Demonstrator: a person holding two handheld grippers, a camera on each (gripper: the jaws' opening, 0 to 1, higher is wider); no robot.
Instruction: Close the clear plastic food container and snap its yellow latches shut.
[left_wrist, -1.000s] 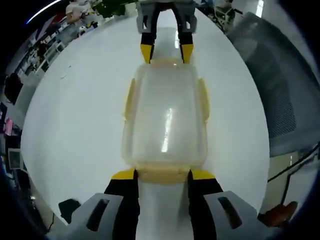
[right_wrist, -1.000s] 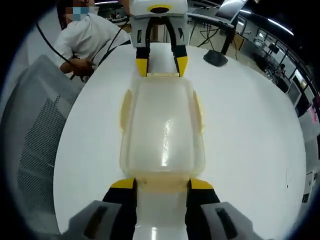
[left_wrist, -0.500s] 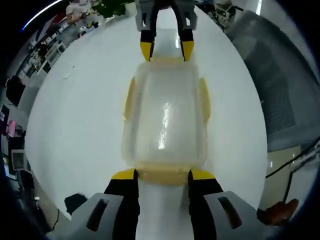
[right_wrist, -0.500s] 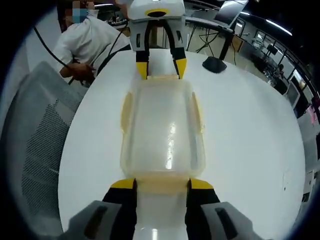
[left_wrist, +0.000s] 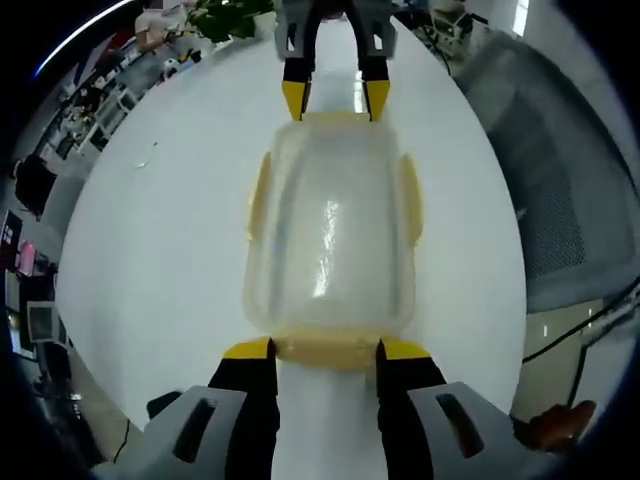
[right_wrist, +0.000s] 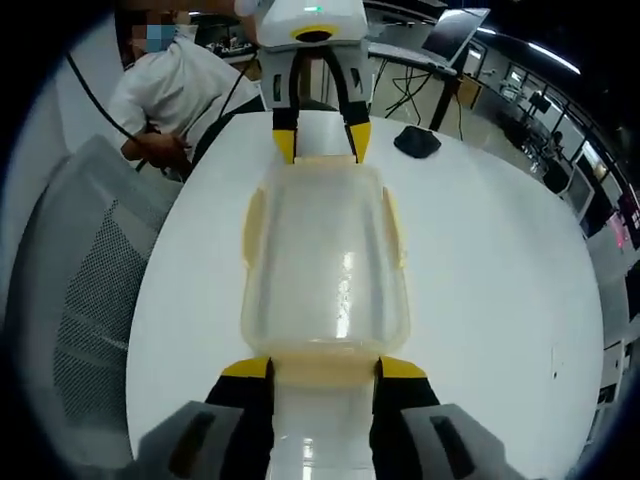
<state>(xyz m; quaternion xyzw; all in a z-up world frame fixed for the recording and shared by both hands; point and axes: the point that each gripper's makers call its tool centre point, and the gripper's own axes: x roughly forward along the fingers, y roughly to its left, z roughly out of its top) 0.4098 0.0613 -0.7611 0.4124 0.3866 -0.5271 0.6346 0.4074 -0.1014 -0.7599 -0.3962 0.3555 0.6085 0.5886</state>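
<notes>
- The box (left_wrist: 330, 235) sits lid-on near the middle of the white table (left_wrist: 150, 250), with a gripper at each short end.
- Left gripper (left_wrist: 325, 352): its jaws stand apart, straddling the end latch (left_wrist: 325, 350) nearest it, tips touching or just beside that end of the box. Whether they press the latch I cannot tell.
- Right gripper (right_wrist: 312, 372): likewise spread, astride the opposite end latch (right_wrist: 312, 368). It is not clamped on anything.
- Side latches (left_wrist: 408, 198) on both long edges of the box seem flared outward, so I judge them not yet snapped.
- Risk: the two grippers push toward each other along the box. Uneven force could skate the box sideways on the smooth table.
- Risk: pressing an end latch down with the lid not fully seated could pop the far end up.
- Risk: a jaw tip slipping off the narrow latch would strike the clear lid or shove the box toward the chair (right_wrist: 90, 300) beside the table.
</notes>
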